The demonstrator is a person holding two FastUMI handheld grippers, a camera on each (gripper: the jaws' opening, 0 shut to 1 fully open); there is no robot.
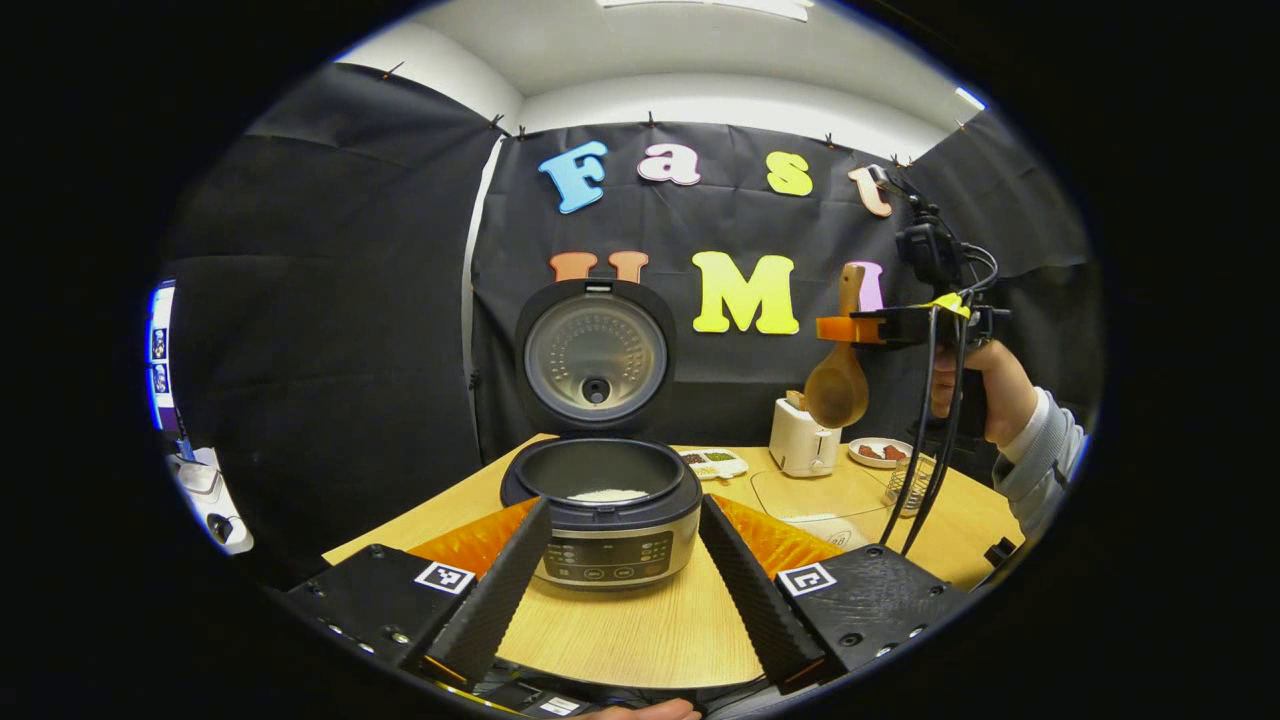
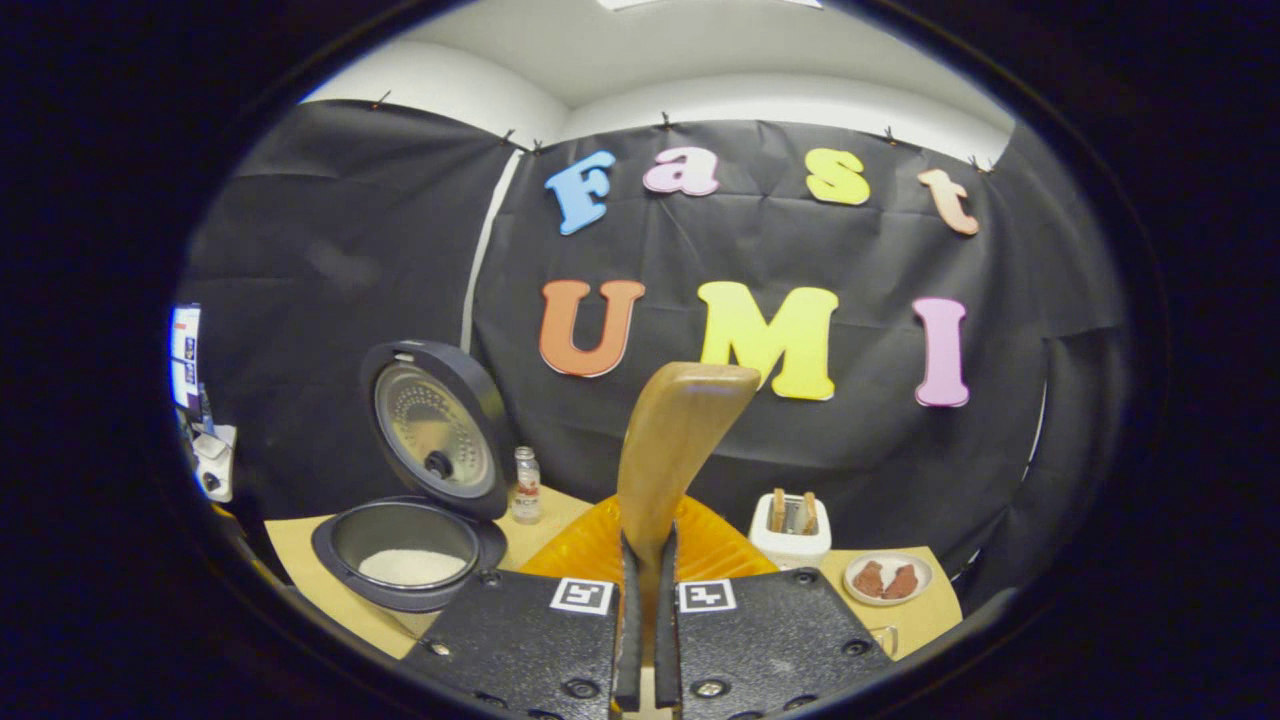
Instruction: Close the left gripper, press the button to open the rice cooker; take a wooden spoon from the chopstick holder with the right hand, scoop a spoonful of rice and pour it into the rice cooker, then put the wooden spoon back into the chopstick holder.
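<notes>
The rice cooker [image 1: 610, 520] stands open at the table's middle, its lid [image 1: 595, 355] upright and white rice [image 1: 608, 495] in the pot. My left gripper [image 1: 625, 508] is open, with a finger low on each side of the cooker's front. Up at the right, a hand holds my right gripper [image 1: 850, 328], shut on the wooden spoon [image 1: 836, 390], whose bowl hangs down above the toaster. In the right gripper view the spoon [image 2: 670, 450] rises from between the shut fingers of the right gripper [image 2: 645, 560]. The cooker [image 2: 410, 555] sits low at the left.
A white toaster [image 1: 803, 440], a plate of reddish food [image 1: 880, 452] and a wire-mesh holder [image 1: 905, 485] stand at the table's right. A clear container [image 1: 815, 505] lies in front of the toaster. A small dish [image 1: 712, 462] sits behind the cooker, and a small bottle [image 2: 526, 485] beside it.
</notes>
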